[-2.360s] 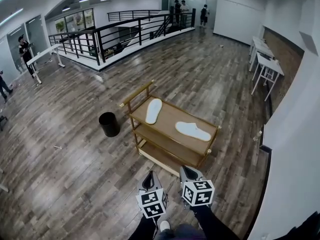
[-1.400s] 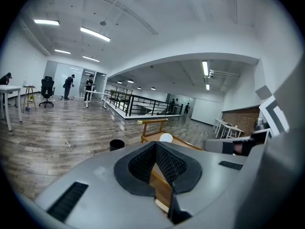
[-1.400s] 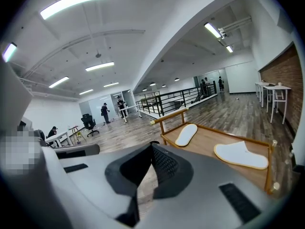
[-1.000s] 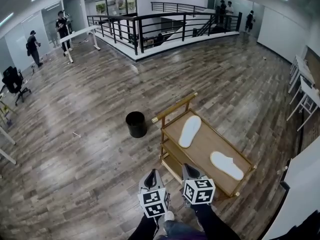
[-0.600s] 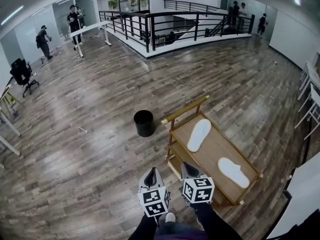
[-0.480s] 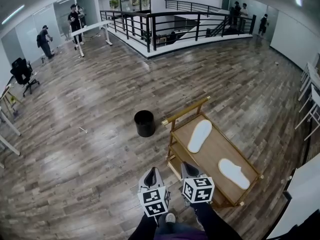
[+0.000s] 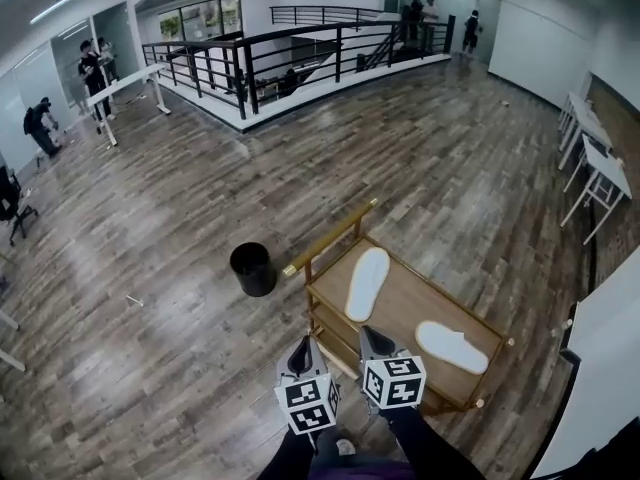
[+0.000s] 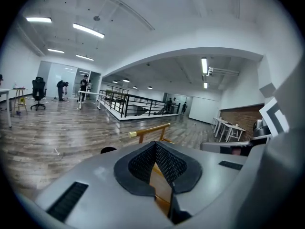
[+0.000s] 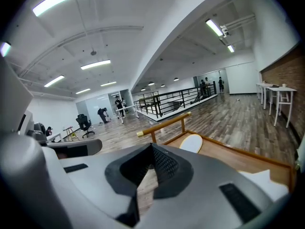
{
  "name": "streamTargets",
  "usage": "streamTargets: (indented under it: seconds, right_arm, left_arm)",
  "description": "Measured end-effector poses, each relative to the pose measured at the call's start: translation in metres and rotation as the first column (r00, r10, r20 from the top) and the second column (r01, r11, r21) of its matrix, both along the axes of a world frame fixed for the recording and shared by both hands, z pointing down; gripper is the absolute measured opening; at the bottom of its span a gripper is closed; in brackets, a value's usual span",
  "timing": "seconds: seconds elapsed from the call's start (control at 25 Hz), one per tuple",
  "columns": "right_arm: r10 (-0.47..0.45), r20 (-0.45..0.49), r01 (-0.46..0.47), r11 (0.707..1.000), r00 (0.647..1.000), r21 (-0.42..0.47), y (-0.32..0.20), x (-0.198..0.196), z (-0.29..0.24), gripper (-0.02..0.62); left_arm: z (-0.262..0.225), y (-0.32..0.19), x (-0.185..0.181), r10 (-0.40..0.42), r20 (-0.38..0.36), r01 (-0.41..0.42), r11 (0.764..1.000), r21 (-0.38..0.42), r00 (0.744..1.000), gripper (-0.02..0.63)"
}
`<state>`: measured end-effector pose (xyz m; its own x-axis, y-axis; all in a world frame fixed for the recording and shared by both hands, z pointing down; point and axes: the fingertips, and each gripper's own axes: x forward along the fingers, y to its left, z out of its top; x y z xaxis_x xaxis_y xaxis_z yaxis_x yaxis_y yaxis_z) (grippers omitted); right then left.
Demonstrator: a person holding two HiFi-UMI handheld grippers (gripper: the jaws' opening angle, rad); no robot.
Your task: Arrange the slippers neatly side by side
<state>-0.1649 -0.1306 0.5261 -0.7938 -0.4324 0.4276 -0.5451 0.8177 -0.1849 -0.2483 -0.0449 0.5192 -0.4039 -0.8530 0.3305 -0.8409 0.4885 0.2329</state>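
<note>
At the left of the head view a black bin (image 7: pixel 252 269) stands on the floor, just beside the wooden cart (image 7: pixel 420 303). The left tool (image 7: pixel 303 348) hangs at the lower centre of the frame, over the floor off the cart's near corner. Its jaws are closed together with nothing between them.

Right of it and higher in the frame lies the first slipper (image 7: pixel 367 283) on the cart's top, sole up, its long axis running almost straight up the frame. The right tool (image 7: pixel 371 340) sits directly below that slipper's near end. It too is closed and empty, and it is the nearer of the two to both slippers.

The second slipper (image 7: pixel 452 347) lies at the right tool's right, well apart from the first. Its long axis runs across the frame, so the pair lies nearly crosswise. One slipper probably has to be turned and slid toward the other.
</note>
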Motion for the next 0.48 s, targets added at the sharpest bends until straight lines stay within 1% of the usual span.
streamTargets:
  seconds: [0.12, 0.2, 0.32, 0.48]
  right_arm:
    - [0.078, -0.004, -0.078, 0.997, 0.997, -0.008, -0.030, 0.007, 0.002, -0.002]
    - [0.137, -0.005, -0.137, 0.990, 0.991, -0.007, -0.049, 0.012, 0.002, -0.003]
    - [0.234, -0.004, -0.234, 0.972, 0.972, -0.002, -0.073, 0.024, -0.002, -0.003]
    - [0.346, -0.008, -0.346, 0.938, 0.938, -0.003, -0.099, 0.045, -0.004, -0.003]
  left_arm:
    - [0.000, -0.039, 0.000, 0.085, 0.002, -0.085, 0.996, -0.004, 0.996, -0.001]
    - [-0.001, -0.066, 0.001, 0.147, 0.004, -0.147, 0.989, 0.000, 0.989, 0.000]
    - [-0.006, -0.102, 0.005, 0.244, 0.005, -0.244, 0.970, 0.007, 0.970, 0.000]
    - [-0.009, -0.141, 0.019, 0.350, 0.004, -0.350, 0.937, 0.011, 0.937, 0.000]
